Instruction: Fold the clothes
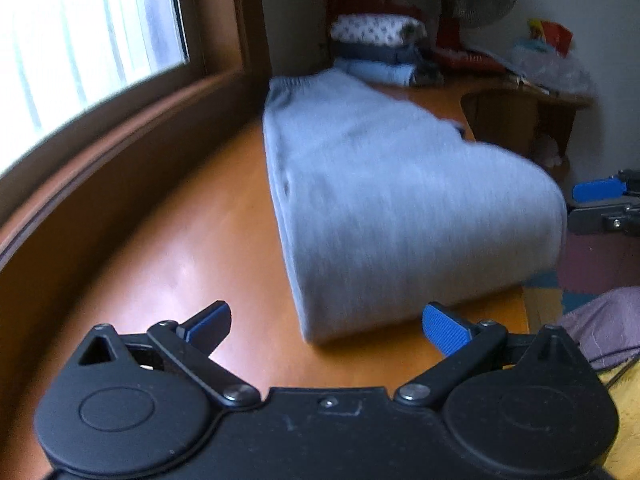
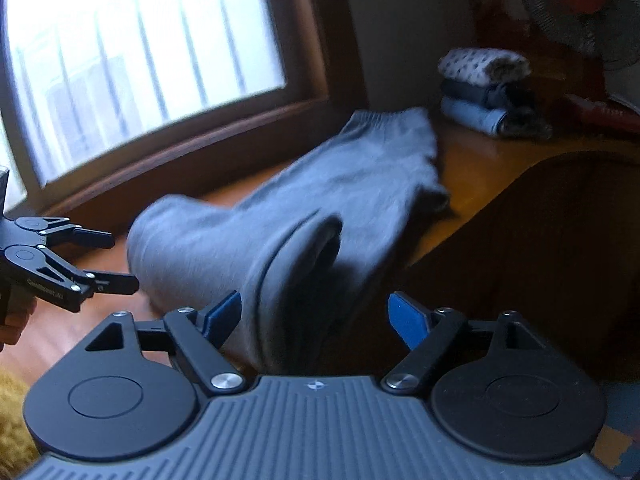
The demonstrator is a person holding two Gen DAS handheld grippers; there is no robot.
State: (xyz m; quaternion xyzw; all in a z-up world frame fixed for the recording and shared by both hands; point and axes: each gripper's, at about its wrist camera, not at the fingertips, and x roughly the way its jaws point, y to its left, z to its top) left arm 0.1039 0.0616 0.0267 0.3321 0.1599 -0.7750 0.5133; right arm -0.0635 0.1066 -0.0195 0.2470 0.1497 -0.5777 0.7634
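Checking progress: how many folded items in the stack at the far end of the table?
3 visible: patterned white piece on top, dark navy one in the middle, light blue one at the bottom. Dark fabric bunched at the stack's right may hide more.

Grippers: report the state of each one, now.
Left gripper: open, holding nothing.
Right gripper: open; the folded grey fabric trousers hang between its blue pads, ungripped.

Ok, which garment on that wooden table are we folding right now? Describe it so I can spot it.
Start at the window; along its sill runs the orange wooden table. The grey sweatpants lie lengthwise on it, folded over, elastic waistband at the far end. Unlike the stack of folded clothes in the corner, they are one long plain grey piece.
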